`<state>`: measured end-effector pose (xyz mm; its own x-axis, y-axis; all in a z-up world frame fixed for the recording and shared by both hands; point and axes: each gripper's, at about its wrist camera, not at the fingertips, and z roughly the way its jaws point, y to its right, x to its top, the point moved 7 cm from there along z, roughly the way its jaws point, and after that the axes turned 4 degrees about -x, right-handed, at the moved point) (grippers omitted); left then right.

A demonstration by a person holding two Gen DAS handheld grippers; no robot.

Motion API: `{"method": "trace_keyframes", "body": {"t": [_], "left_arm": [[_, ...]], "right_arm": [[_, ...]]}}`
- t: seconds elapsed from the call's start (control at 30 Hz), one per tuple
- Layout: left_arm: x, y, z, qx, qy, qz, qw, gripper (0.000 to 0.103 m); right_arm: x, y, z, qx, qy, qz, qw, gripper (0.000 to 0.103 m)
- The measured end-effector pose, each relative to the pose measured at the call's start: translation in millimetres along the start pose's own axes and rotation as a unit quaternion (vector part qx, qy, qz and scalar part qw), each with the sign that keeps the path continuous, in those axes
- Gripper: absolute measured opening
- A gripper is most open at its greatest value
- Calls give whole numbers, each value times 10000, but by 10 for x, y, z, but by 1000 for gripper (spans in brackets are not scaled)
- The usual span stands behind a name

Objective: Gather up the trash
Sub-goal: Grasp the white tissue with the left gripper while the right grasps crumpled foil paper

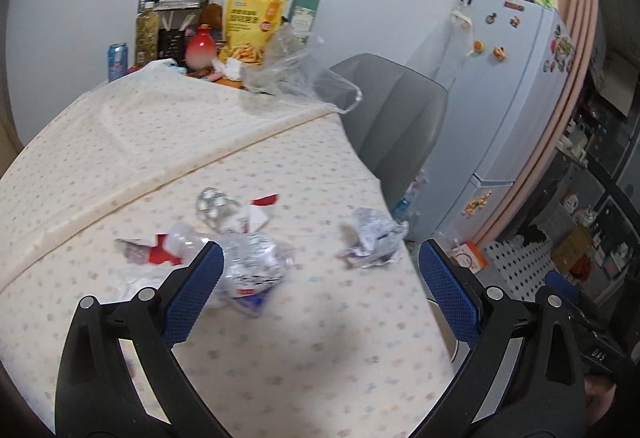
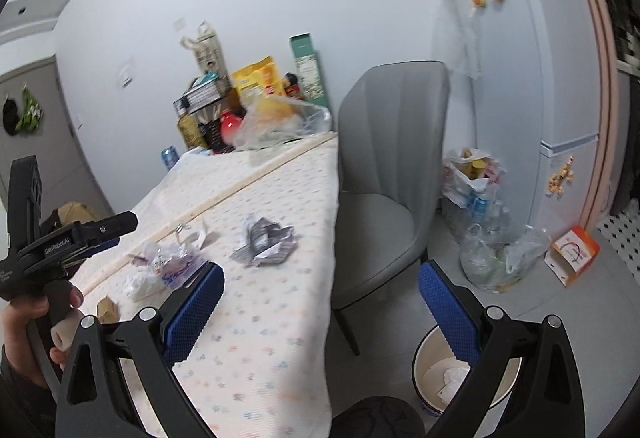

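1. Left hand-held gripper [image 1: 320, 258]: jaws wide, nothing btwn the pads. Right hand-held gripper [image 2: 320, 280]: also wide, empty.
2. Bin [image 2: 424, 352] on the floor just below the right gripper, by the surface edge; some white paper already in it. Its rim is partly hidden behind the gripper arm.
3. Trash on the surface [image 1: 280, 358]: foil/plastic wrapper pile [image 1: 248, 262] just ahead of the left pad, crumpled printed paper [image 1: 372, 238] to its right, near the edge.
4. Risk: pile is loose, several bits overlapping, so a pinch prob. lifts only part and drops the rest. Crumpled paper sits close to the edge; a nudge could knock it to the floor.
5. Risk: cloth is soft and could be caught w/ the wrapper.
6. Far: clear plastic bag [image 1: 292, 70], snacks, bottles at the wall. Can't tell which are trash. Both views blurred; labels unreadable.
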<state>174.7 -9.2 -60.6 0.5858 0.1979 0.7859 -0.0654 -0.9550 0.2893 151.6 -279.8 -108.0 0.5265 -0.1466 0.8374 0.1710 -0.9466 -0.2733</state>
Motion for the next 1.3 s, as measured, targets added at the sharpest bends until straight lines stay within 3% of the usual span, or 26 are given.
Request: {"method": "trace_keyframes", "body": {"t": [0.17,0.3,0.4,0.53,0.67,0.9,1.0,1.07,1.3], "left_arm": [[-96,-339,-95,-19,-97,-138,9999,97],[-159,-576,-115,48,-167,-225,9996,96],[-238,-756,-70,73,-336,-278,9990,89],[-332,-923,49,189,-642,-348,9972,73],[-431,-1006,195,524,-919,-253,9941,67],[-573,-1121,407,788,-1243,-318,9886,62],[-576,-1184,430,1000,-1256,-339,9865,44],[-558,-1265,421,1190,-1275,-381,9839,18],[-445,-1389,193,1070,-910,-731,9874,13]], "right_arm": [[-7,-250,104,140,-297,-173,9993,94],[-80,-464,227,232,-597,-381,9972,87],[-103,-625,271,266,-642,-564,9960,87],[-120,-776,320,354,-656,-641,9952,87],[-137,-808,417,389,-756,-571,9947,87],[-133,-790,622,411,-910,-475,9939,87],[-115,-796,704,424,-901,-472,9939,87],[-101,-789,783,441,-938,-414,9938,86],[19,-751,1085,456,-1037,-193,9934,75]]}}
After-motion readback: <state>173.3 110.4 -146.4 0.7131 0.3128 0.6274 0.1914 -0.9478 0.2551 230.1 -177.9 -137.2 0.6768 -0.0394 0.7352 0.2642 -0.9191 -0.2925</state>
